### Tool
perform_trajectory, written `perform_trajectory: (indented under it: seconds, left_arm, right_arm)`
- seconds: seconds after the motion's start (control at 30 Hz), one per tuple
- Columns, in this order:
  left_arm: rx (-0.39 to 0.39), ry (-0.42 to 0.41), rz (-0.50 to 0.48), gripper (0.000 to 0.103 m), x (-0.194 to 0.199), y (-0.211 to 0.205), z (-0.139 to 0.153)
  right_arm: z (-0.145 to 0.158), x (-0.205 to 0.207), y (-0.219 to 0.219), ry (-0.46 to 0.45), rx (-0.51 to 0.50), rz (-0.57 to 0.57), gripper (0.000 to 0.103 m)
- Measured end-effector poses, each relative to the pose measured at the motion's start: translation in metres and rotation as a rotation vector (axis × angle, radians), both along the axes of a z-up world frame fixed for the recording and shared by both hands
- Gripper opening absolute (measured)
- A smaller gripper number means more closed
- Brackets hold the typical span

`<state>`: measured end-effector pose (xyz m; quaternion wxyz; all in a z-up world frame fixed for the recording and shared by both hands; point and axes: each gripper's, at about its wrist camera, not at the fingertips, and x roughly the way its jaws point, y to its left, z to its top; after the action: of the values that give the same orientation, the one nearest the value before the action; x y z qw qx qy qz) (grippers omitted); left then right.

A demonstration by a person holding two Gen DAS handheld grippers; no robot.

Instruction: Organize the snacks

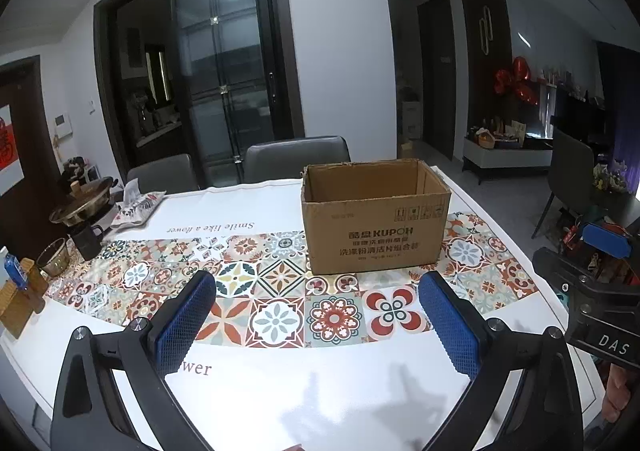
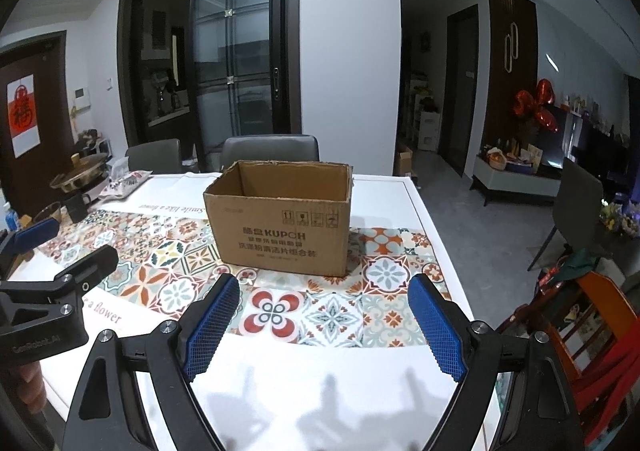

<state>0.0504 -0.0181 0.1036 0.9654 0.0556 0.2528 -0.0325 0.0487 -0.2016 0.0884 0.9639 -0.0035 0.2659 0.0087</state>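
An open brown cardboard box (image 1: 376, 219) stands upright on the patterned tablecloth, ahead and a little right of my left gripper (image 1: 318, 315); its inside looks empty from here. The box also shows in the right wrist view (image 2: 282, 223), straight ahead of my right gripper (image 2: 324, 315). Both grippers are open, empty and hover over the near part of the table. A patterned snack bag (image 1: 136, 207) lies at the far left of the table, also in the right wrist view (image 2: 126, 181).
A hot pot (image 1: 84, 201), a black mug (image 1: 86, 239) and a glass bowl (image 1: 54, 257) stand along the left side. Grey chairs (image 1: 296, 157) sit behind the table. A wooden chair (image 2: 592, 315) is at the right edge.
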Motion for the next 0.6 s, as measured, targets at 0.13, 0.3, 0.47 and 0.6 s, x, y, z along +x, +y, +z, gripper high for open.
perform_trajectory:
  seconds: [0.13, 0.3, 0.47, 0.6]
  left_arm:
    - [0.007, -0.024, 0.005, 0.103, -0.0045, -0.0023, 0.0001]
    - [0.010, -0.033, 0.003, 0.103, -0.0055, -0.0024, 0.0003]
    - [0.006, -0.038, 0.001, 0.103, -0.0054, -0.0029, -0.0001]
    - [0.007, -0.034, 0.003, 0.103, -0.0035, -0.0039, -0.0008]
  right_arm:
    - [-0.0016, -0.0017, -0.0016, 0.000, 0.006, 0.000, 0.087]
    - [-0.0029, -0.0027, -0.0041, -0.003, 0.013, -0.003, 0.087]
    - [-0.0045, -0.0023, -0.0046, 0.003, 0.024, 0.000, 0.087]
    - [-0.0081, -0.0005, -0.0065, 0.012, 0.029, -0.001, 0.087]
